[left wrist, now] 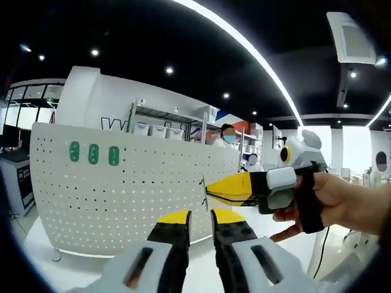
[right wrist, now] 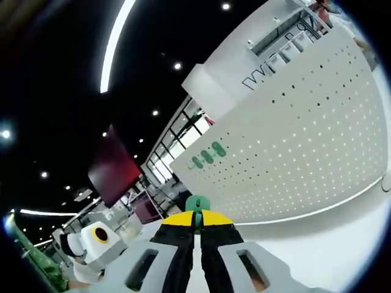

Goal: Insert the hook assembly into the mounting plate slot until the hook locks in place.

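Note:
A white perforated mounting plate (left wrist: 122, 201) stands upright on a white table, with three green hooks (left wrist: 93, 154) fixed near its upper left. My left gripper (left wrist: 200, 217) points at the plate's lower middle, its jaws slightly apart with nothing between them. My right gripper (left wrist: 209, 188), held in a hand, comes in from the right, and a thin dark piece (left wrist: 203, 185) sticks out of its tips close to the plate. In the right gripper view, my right gripper (right wrist: 197, 215) is shut on a green hook assembly (right wrist: 197, 204), short of the plate (right wrist: 293, 152) and its three hooks (right wrist: 208, 155).
The white table (left wrist: 73, 271) runs under and in front of the plate. Behind the plate stand a metal shelf with bins (left wrist: 162, 125) and a person. A cable (left wrist: 322, 241) hangs at the right. The left gripper (right wrist: 91, 244) shows at the bottom left of the right gripper view.

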A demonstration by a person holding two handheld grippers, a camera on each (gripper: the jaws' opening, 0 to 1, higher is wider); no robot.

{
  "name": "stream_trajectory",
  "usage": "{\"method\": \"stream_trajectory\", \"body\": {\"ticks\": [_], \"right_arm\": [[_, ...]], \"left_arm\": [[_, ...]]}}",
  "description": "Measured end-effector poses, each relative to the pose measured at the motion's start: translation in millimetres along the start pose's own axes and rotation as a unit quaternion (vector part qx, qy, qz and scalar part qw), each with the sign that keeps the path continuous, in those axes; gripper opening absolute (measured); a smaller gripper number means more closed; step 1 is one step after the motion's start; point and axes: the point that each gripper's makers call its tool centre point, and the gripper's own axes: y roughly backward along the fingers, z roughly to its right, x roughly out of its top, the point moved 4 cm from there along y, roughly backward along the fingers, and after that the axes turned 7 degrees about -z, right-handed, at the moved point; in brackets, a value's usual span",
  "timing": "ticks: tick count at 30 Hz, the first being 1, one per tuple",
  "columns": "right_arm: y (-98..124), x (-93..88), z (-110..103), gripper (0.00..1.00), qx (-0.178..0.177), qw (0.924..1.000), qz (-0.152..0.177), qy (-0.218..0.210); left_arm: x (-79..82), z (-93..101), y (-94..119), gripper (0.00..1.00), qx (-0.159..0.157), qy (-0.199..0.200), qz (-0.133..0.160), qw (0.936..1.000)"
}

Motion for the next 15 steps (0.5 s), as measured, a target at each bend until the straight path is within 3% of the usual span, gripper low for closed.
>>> {"method": "stream_trajectory", "body": {"ticks": [4,13,15], "right_arm": [[2.1,-0.6,1.2,0.01,-0.003,1.0000,0.001,0.001],[5.5,0.0,-0.5,0.01,-0.007,0.9999,0.005,0.009],[5.7,0.0,-0.9,0.01,-0.007,0.9999,0.005,0.012]], "left_arm": [[0.0,-0.1,3.4,0.22,-0.001,-0.009,-0.006,0.9999],[4.3,-0.8,10.5,0.49,-0.011,-0.012,-0.014,0.9998],[5.5,0.7,13.7,0.57,-0.026,-0.003,-0.019,0.9995]]}}
